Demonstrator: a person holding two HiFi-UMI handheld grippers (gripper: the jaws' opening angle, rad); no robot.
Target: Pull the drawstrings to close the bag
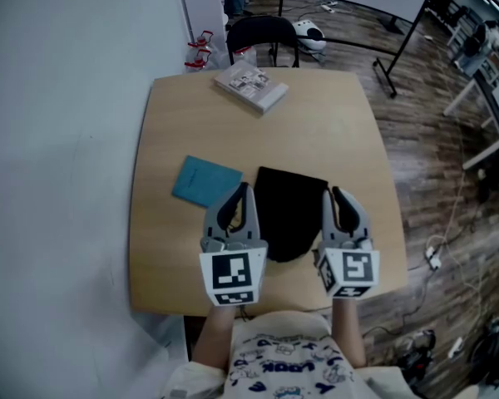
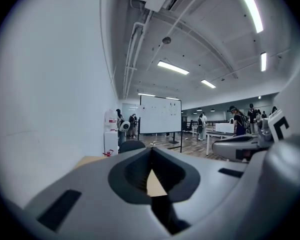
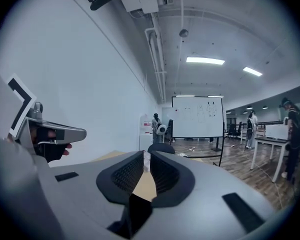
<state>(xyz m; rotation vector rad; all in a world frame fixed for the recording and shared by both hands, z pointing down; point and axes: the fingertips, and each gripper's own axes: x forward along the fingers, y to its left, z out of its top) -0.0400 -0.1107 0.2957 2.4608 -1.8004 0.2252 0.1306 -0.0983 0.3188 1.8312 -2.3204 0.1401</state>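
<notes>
A black drawstring bag lies flat near the middle of the wooden table; I cannot make out its strings. My left gripper hovers at the bag's left edge, my right gripper at its right edge, both pointing away from me. In the left gripper view the jaws meet at their tips with nothing between them. In the right gripper view the right gripper shows a narrow gap between its pads, holding nothing. Both gripper views look over the table into the room, so neither shows the bag clearly.
A blue booklet lies left of the bag. A white book rests near the table's far edge, with a black chair behind it. A white wall runs along the left. A whiteboard and several people stand far back.
</notes>
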